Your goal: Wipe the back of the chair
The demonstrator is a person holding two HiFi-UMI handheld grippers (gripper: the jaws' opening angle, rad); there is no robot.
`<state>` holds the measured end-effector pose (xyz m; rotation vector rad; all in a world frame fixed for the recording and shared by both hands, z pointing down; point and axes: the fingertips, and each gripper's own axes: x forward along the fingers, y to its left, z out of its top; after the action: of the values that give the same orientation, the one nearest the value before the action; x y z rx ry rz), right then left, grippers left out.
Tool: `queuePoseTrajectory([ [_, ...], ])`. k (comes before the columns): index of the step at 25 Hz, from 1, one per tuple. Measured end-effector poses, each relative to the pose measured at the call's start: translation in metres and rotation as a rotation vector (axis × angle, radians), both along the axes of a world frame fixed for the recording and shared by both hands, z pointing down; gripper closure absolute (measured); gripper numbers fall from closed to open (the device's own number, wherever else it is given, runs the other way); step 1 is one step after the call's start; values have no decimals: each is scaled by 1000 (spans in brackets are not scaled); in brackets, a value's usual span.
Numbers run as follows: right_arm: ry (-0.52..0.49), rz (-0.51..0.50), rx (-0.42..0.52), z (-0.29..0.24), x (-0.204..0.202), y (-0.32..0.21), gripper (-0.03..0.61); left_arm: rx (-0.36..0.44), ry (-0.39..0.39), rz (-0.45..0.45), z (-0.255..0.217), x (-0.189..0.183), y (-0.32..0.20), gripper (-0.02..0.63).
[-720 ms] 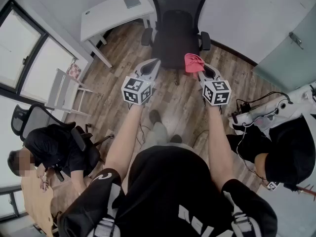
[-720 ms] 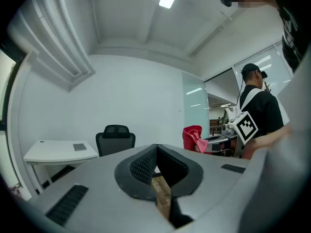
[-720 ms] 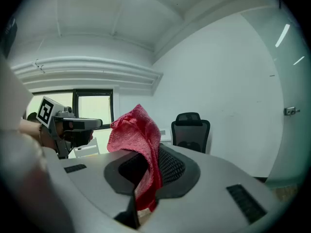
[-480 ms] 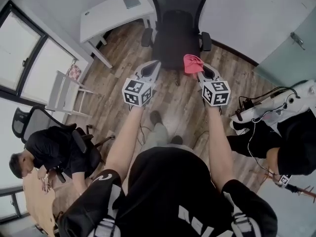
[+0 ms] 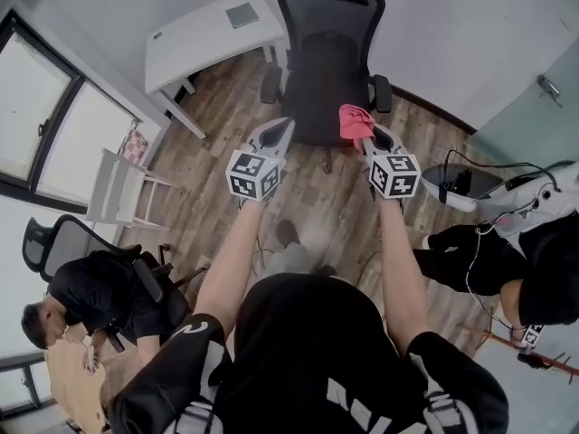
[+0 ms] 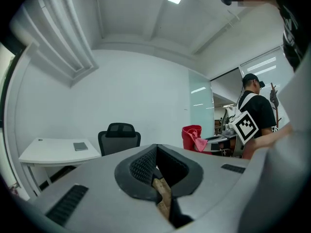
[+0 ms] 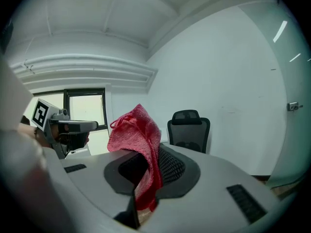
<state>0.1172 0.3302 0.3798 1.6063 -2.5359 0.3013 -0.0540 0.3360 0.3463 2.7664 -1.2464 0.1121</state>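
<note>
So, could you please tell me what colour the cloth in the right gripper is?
Pinkish red; the cloth shows best in the right gripper view.

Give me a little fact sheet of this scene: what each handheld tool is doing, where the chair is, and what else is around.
Left gripper: jaws together, holding nothing
Right gripper: shut on a red cloth
Chair: black office chair ahead of both grippers, seat toward the holder, apart from the cloth
Wiping: not yet begun
Nearby: white desk left of the chair; a seated person at the head view's lower left
</note>
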Motion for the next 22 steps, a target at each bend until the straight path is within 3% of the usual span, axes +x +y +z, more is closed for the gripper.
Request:
queuePoseTrajectory([
  [9, -30, 42, -16, -3, -38, -106, 511, 2, 6, 16, 0, -45, -100, 589],
  [22, -21, 54, -46, 14, -91, -217, 509, -12, 10, 41, 11, -89, -195, 589],
])
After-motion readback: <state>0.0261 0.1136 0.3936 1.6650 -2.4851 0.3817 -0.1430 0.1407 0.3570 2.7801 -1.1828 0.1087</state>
